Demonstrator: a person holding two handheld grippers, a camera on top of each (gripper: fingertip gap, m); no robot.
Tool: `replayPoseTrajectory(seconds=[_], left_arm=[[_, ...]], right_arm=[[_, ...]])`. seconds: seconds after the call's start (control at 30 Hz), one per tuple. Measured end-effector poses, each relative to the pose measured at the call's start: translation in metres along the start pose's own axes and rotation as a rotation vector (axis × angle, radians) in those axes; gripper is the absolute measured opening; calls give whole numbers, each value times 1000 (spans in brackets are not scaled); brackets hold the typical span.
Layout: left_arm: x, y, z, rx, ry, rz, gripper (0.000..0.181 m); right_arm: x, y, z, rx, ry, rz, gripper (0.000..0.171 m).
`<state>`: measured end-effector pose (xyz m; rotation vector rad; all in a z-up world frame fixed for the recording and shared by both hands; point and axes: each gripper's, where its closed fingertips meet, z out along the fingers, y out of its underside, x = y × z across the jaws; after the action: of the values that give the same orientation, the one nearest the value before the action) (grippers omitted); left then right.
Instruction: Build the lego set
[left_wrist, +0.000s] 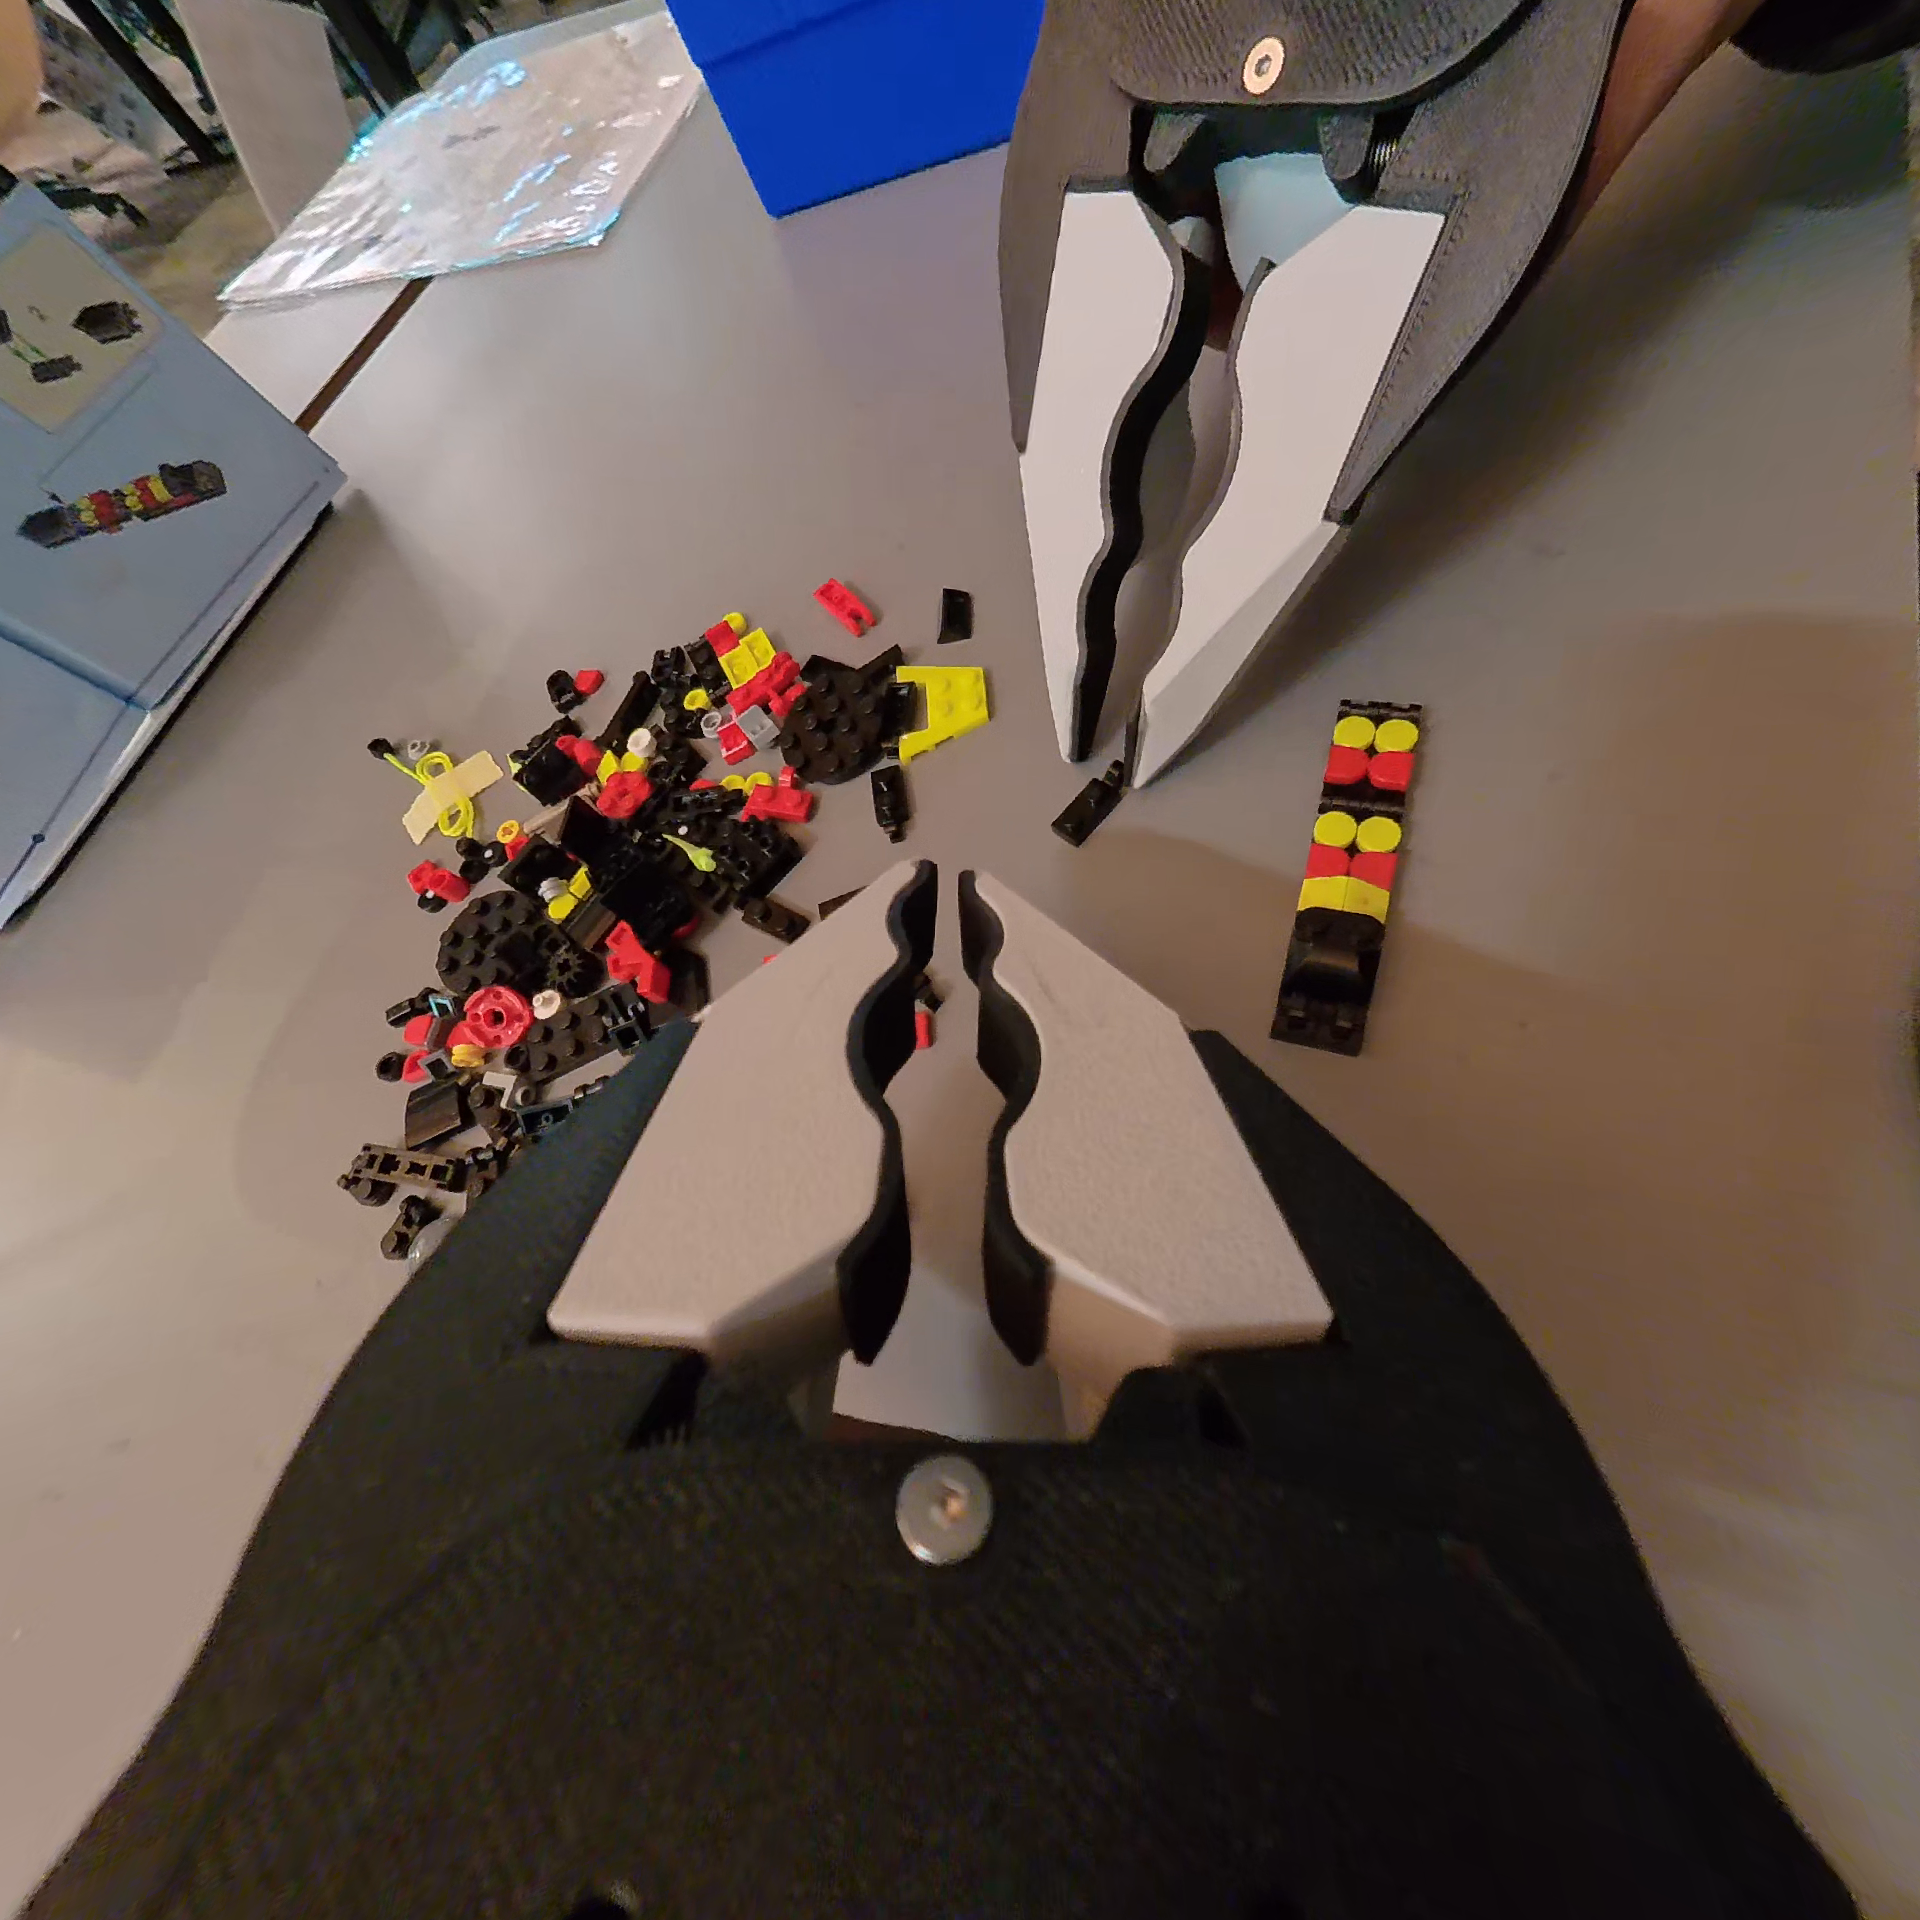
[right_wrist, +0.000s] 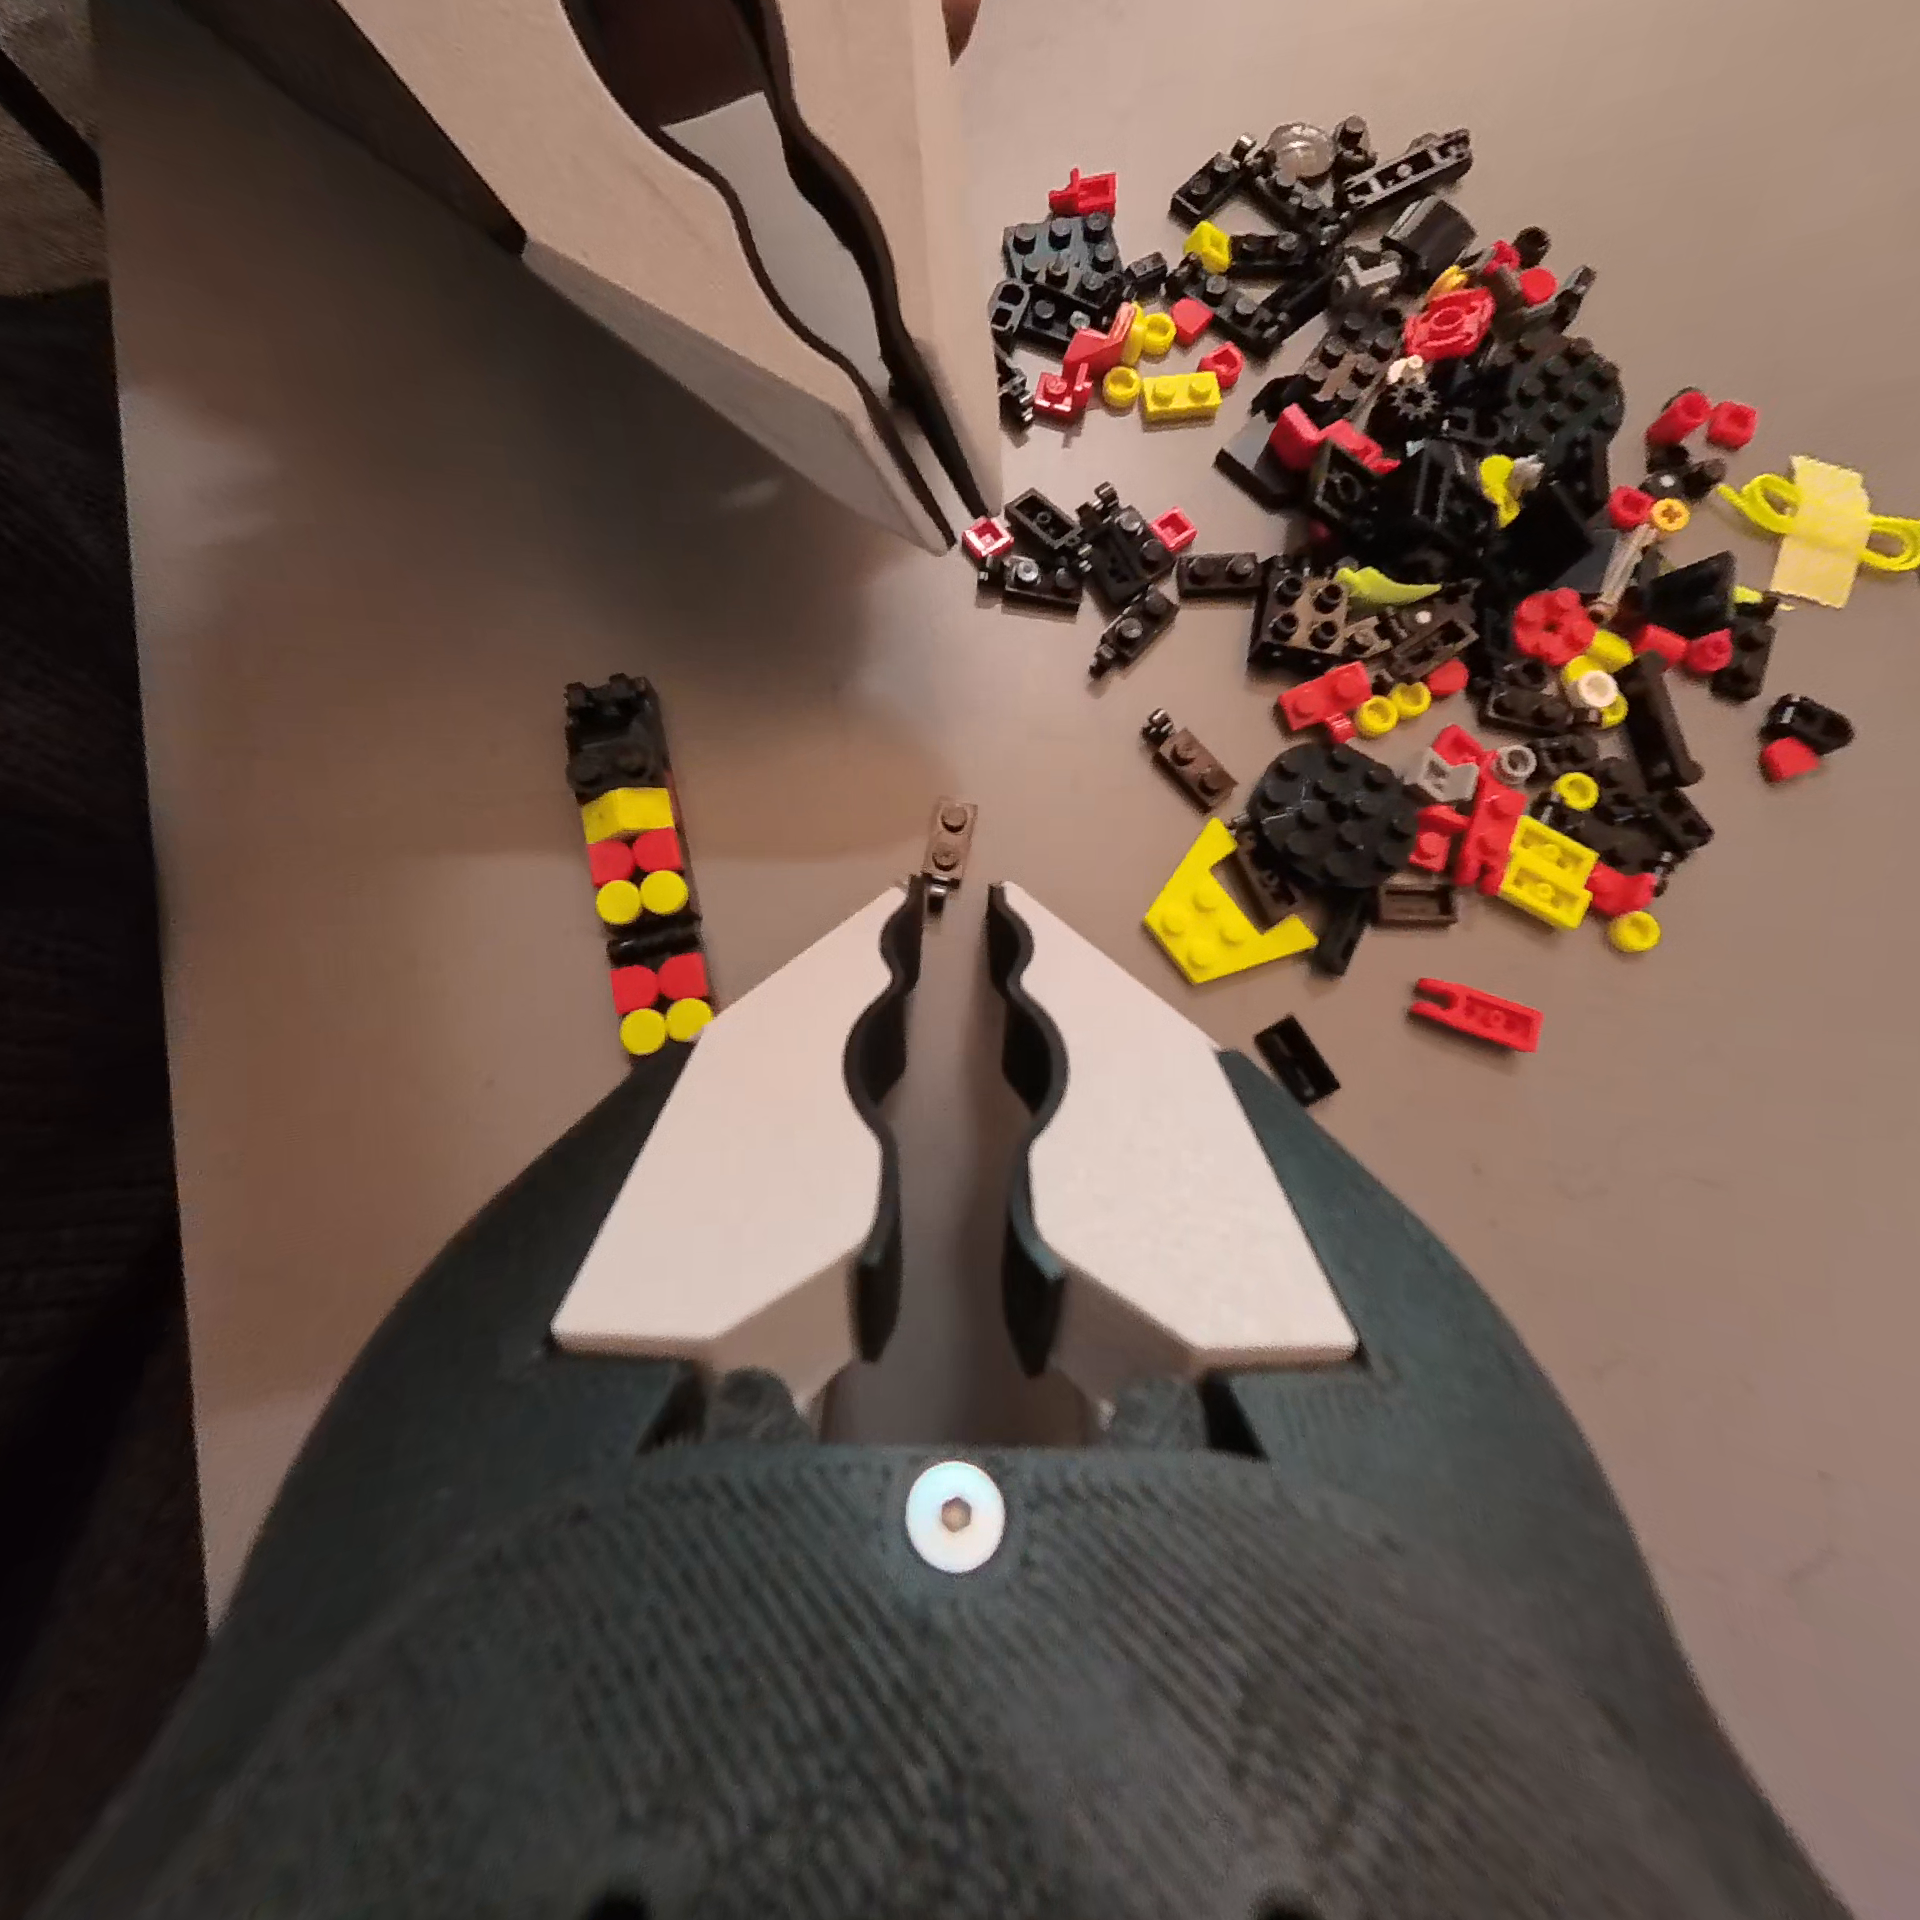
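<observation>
Lying flat on the grey table (left_wrist: 1558, 520), the built strip (left_wrist: 1351, 873) shows black hinged ends and yellow and red round tiles in pairs. One loose pile of bricks (left_wrist: 644, 852) sits well apart; its small parts blur together. Both grippers are released: the left gripper (left_wrist: 945, 883) is empty, while the right gripper (right_wrist: 954, 902) has a small black plate (right_wrist: 948, 847) just past its tips.

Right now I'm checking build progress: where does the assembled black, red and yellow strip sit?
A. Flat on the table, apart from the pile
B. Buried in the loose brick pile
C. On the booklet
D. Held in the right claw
A: the assembled strip lies flat on the table, clear of the loose brick pile and neither claw touches it.
</observation>
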<state>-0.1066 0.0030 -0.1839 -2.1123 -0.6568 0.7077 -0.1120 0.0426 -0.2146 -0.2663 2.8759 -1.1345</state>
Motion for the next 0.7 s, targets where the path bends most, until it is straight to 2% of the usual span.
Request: replayPoseTrajectory(seconds=[0.03,0.4,0.57,0.7], left_arm=[[0,0,0,-1,-1,1,2],[-9,2,0,-12,-45,-22,0],[-41,6,-3,-28,-204,-119,0],[-49,10,-5,-28,-205,-218,0]], right_arm=[[0,0,0,1,1,0,11],[6,1,-1,2,25,10,8],[9,0,-2,2,49,3,8],[7,-10,-5,50,50,0,8]])
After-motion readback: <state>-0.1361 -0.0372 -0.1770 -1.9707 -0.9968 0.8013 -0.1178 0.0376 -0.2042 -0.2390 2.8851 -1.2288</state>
